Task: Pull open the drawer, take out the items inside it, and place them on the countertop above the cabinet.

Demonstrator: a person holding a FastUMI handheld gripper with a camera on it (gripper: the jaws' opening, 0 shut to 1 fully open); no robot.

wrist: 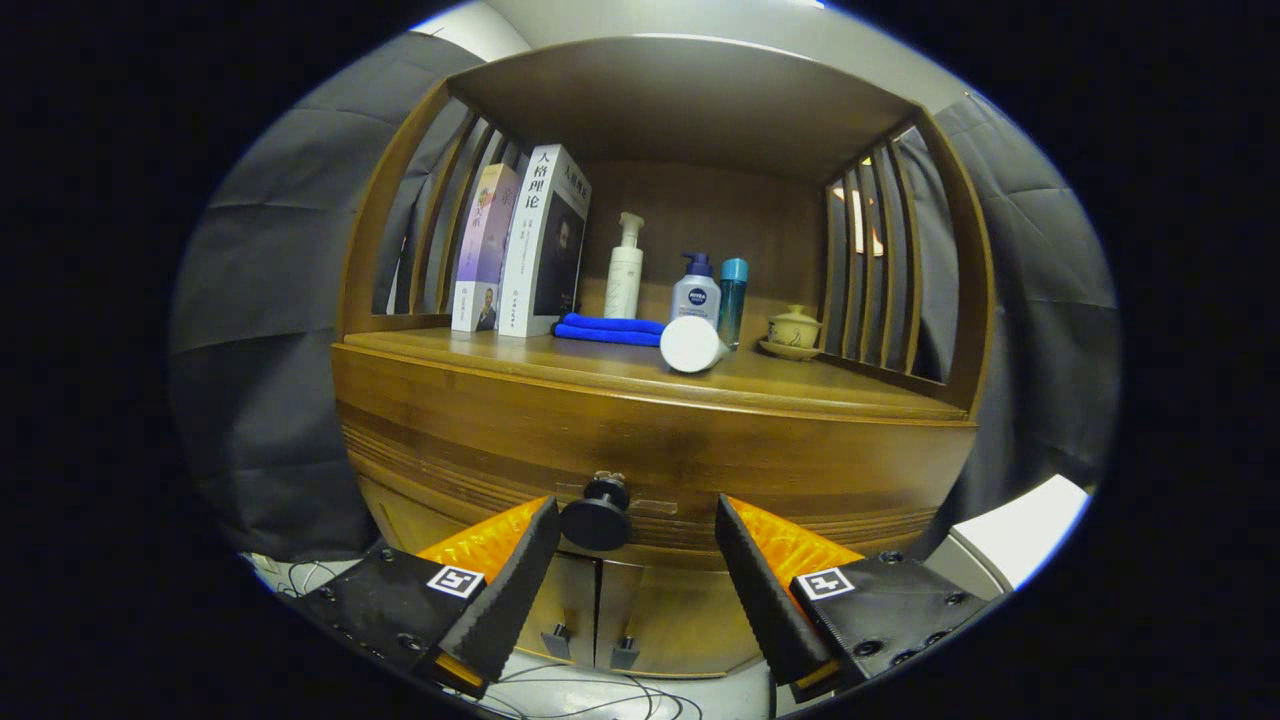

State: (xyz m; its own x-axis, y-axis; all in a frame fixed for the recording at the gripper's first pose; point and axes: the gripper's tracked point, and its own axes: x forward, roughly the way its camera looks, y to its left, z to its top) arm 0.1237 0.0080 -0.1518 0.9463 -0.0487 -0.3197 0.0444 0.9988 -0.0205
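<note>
Now, gripper (636,520) level, fingers apart, flanking drawer (650,450) knob (596,518).

We see a staged home corner set up in a booth: a wooden cabinet (650,440) with a slatted hutch holds household things on its surface (600,365), namely upright books (525,245), pump bottles (624,268), a folded blue cloth (610,330) and a lidded teacup (794,328). Grey drapes (270,330) hang around it, and loose cables (600,695) trail on the floor below.

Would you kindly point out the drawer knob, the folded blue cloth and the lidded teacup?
drawer knob (596,520), gripper view, round front face, between the open fingers.
folded blue cloth (610,329), gripper view, top fold.
lidded teacup (794,328), gripper view, cup body.
</note>
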